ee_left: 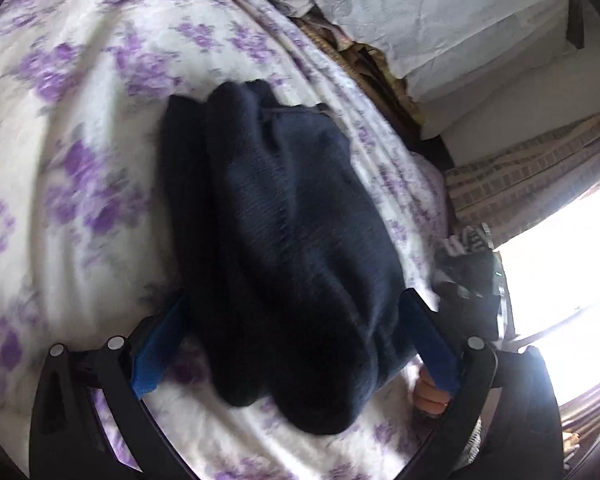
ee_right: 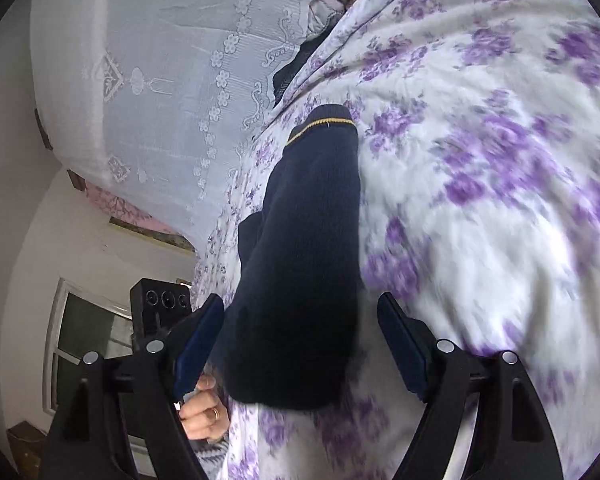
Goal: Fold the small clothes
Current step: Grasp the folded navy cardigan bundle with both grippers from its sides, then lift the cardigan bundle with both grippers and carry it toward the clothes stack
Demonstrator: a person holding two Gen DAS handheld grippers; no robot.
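Hovering low over the bed, the left claw [ee_left: 296, 344] has its blue-padded fingers [ee_left: 160, 352] spread wide apart, one on each side of the near end of a dark navy knitted garment [ee_left: 284, 248], though blur makes it hard to say whether the pads touch the cloth. The right claw [ee_right: 300, 344] is likewise spread, its dark blue pads [ee_right: 404, 348] straddling the same garment's near end from its own side. The garment lies bunched lengthwise on the purple-flowered bedsheet [ee_left: 80, 160], and from the right wrist view its far end shows a ribbed cuff with a thin yellow stripe [ee_right: 324, 122]. A hand with a ring [ee_right: 204, 412] shows beside the right claw's left finger. Beyond the bed's edge hangs a white lace cover [ee_right: 160, 80], and bright window light [ee_left: 560, 260] glares off to one side.
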